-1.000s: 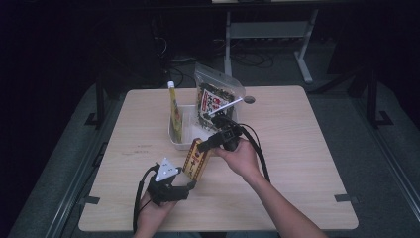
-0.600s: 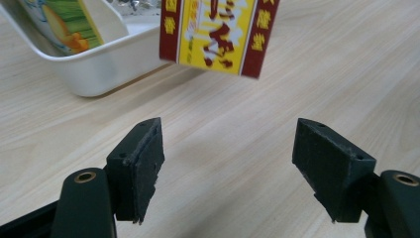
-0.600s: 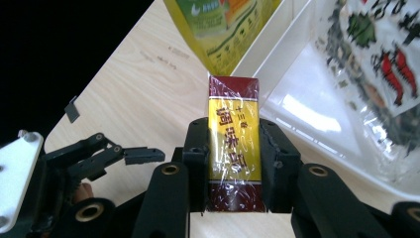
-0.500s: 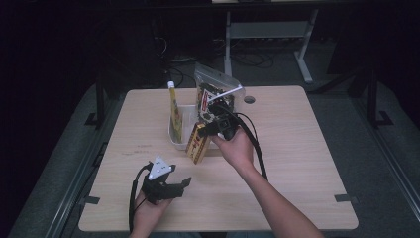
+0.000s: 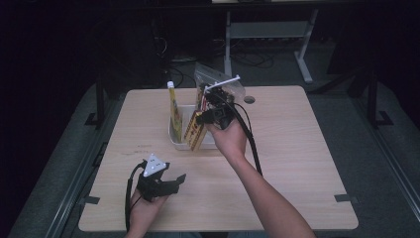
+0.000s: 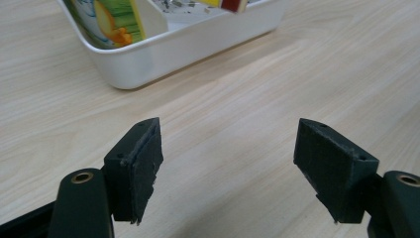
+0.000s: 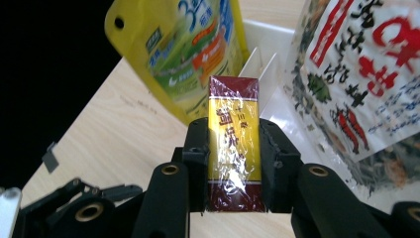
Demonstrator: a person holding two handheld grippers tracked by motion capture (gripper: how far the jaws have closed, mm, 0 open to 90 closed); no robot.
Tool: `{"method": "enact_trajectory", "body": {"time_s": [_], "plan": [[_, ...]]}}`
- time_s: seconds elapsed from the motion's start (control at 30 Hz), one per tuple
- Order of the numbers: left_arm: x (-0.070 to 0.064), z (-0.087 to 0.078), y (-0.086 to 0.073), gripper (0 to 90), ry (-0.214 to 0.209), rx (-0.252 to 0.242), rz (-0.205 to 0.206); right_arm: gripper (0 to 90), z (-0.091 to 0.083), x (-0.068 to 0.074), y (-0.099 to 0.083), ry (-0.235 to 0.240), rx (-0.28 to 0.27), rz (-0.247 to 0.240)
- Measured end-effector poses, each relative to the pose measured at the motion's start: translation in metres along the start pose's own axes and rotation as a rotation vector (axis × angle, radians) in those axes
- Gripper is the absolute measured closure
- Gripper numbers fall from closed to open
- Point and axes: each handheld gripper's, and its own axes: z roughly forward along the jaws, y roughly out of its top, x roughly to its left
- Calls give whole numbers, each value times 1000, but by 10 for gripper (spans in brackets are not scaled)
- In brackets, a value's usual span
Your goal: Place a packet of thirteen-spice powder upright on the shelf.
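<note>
The right gripper (image 7: 233, 163) has its jaws clamped on a yellow and maroon box (image 7: 234, 148) wrapped in clear film, its print in East Asian characters I can't make out. It holds the box over the white bin (image 5: 174, 136) near the table's (image 5: 307, 163) far edge, between a yellow pouch (image 7: 183, 54) showing a large "3" and a clear bag (image 7: 361, 74) with red and black characters. The left gripper (image 5: 166, 181), jaws wide apart and holding nothing, rests by the near-left corner.
</note>
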Motion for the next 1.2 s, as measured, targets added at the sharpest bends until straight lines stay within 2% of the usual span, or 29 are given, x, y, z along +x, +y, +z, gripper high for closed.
{"method": "enact_trajectory", "body": {"time_s": [0.1, 0.17, 0.3, 0.5, 0.83, 1.2], "plan": [[1, -1, 0, 263, 6, 2, 0, 684, 1, 0, 3, -11, -8, 8], [2, -1, 0, 260, 8, -1, 0, 684, 3, 2, 9, -37, -22, 16], [4, -2, -1, 259, 15, -1, -2, 684, 5, 3, 15, -47, -41, 28], [7, -2, -2, 255, 23, 3, -4, 684, 13, 7, 28, -86, -58, 71], [9, -3, -3, 251, 30, 4, -6, 684, 27, 3, 36, -112, -77, 124], [10, -4, -3, 250, 33, 0, -12, 683, 41, 4, 43, -162, -105, 178]]}}
